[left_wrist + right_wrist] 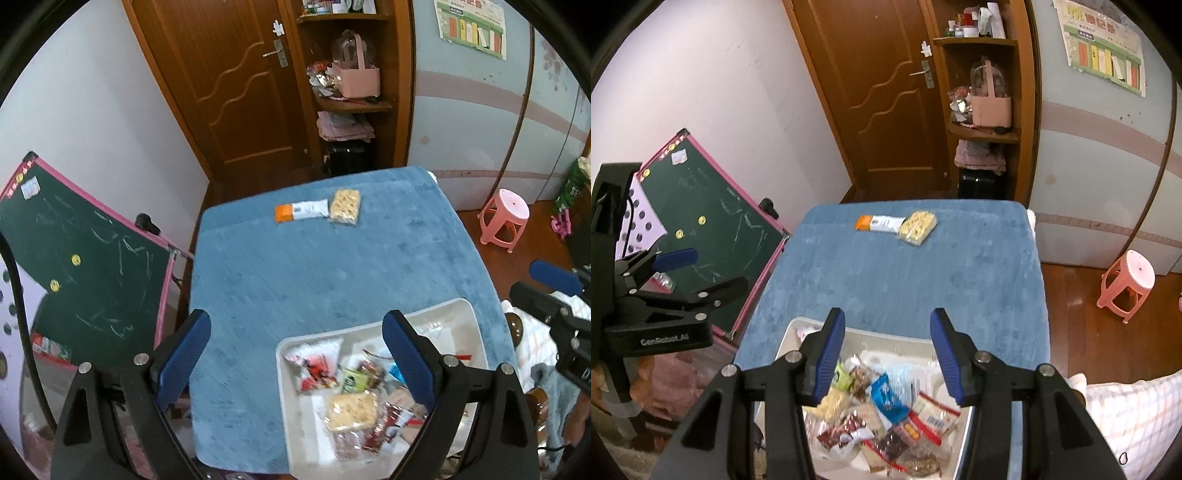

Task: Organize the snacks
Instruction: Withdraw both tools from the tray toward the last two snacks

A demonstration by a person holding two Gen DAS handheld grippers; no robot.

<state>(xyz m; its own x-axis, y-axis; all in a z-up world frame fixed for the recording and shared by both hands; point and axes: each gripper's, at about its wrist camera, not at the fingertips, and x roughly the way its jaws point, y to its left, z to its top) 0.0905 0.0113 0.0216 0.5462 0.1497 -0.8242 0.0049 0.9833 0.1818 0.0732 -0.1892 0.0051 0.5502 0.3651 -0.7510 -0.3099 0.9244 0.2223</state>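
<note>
Blue plush cloth covers the table, and over its near edge the left gripper hangs spread wide with nothing between its pads. Beside it the right gripper is also parted and empty, above the white tray heaped with snack packets. Far across the cloth an orange-and-white bar lies touching a pale cracker pack.

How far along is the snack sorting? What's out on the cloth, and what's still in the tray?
Barely started. Done: an orange-and-white bar and a clear cracker pack lie side by side at the far end of the blue cloth. In hand: nothing; left gripper and right gripper are both open. Left: the white tray still holds a mixed pile of packets.
</note>
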